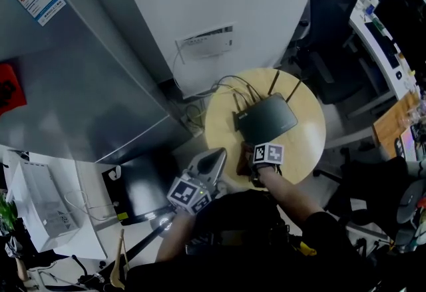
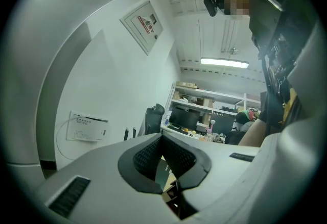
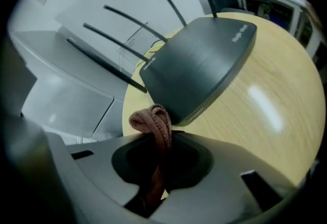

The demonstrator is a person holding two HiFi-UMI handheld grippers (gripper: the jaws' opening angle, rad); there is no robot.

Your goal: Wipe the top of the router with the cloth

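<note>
Grips a bunched brown cloth (image 3: 153,120) tight in the right gripper (image 3: 161,159) at bottom centre of the right gripper view, right beside the near edge of the dark router (image 3: 199,65) lying flat mid-frame on the round wooden table (image 3: 265,110). Holds the left gripper (image 2: 163,137) pinched together on nothing, at the table's lower-left rim in the head view.

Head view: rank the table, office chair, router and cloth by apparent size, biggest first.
1. Table
2. Office chair. It sits lower and farther from the camera, so the gap to the table is unsure.
3. Router
4. Cloth. Only a small scrap shows.
</note>
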